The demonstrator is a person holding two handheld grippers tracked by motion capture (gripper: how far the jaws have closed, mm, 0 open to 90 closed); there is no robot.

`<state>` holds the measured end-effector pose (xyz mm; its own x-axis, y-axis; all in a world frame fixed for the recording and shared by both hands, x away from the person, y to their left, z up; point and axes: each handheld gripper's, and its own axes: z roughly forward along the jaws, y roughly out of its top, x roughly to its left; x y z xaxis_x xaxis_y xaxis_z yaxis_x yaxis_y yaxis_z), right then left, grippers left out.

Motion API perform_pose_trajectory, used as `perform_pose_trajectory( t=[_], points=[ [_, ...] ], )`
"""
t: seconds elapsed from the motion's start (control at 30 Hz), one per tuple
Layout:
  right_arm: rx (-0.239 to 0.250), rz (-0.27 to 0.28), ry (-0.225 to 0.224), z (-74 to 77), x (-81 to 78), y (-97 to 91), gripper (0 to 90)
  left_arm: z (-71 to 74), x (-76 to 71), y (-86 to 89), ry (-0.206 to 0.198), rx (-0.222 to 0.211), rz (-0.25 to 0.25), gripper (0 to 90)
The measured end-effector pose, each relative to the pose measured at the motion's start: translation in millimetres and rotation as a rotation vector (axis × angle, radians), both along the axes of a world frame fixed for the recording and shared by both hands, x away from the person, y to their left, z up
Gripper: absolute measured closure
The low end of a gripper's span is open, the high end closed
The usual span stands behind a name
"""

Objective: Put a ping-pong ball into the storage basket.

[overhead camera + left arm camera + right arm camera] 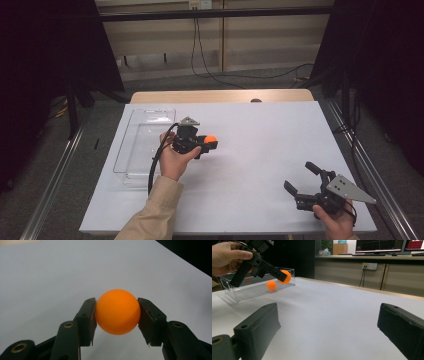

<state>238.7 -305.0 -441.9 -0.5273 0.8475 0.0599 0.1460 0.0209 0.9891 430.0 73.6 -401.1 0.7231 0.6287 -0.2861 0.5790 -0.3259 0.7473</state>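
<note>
At the far left of the white surface lies a clear plastic tray, long and shallow, its length running away from the person; in the right gripper view the tray shows as a see-through box with an orange spot on its clear wall, which may be a second ball inside or a reflection; the frames do not settle it. Just to the right of the tray, the left hand holds the left gripper above the surface, its black cable trailing down along the sleeve. The gripper's jaws point to the right, away from the tray, and they are clamped on an orange ball. In the left gripper view the ball sits squarely between the two black jaws, each pad pressed against one side of it, with bare white surface behind. The right gripper view shows the same hold from the side: the left gripper pinches the ball in the air, in front of the tray's near corner and clear of the surface. Well to the right of the tray, near the front right corner of the surface, the right hand holds the right gripper with its grey three-cornered plate on top. Its jaws are spread wide and hold nothing; in its own view the two black jaws stand far apart with only white surface between them, pointing back toward the tray.
</note>
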Motion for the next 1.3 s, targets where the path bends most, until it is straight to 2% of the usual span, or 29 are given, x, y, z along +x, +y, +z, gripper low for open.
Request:
perform_pose_trajectory(
  t=[0.5, 1.3],
  points=[
    [0.001, 0.000, 0.000, 0.1, 0.1, -0.1, 3.3, 6.1, 0.4, 8.5, -0.004, -0.010, 0.022, 51.0],
    [0.002, 0.000, -0.002, 0.5, 0.0, 0.1, 3.3, 12.7, 0.2, 20.0, -0.016, 0.000, 0.036, 51.0]
  ],
)
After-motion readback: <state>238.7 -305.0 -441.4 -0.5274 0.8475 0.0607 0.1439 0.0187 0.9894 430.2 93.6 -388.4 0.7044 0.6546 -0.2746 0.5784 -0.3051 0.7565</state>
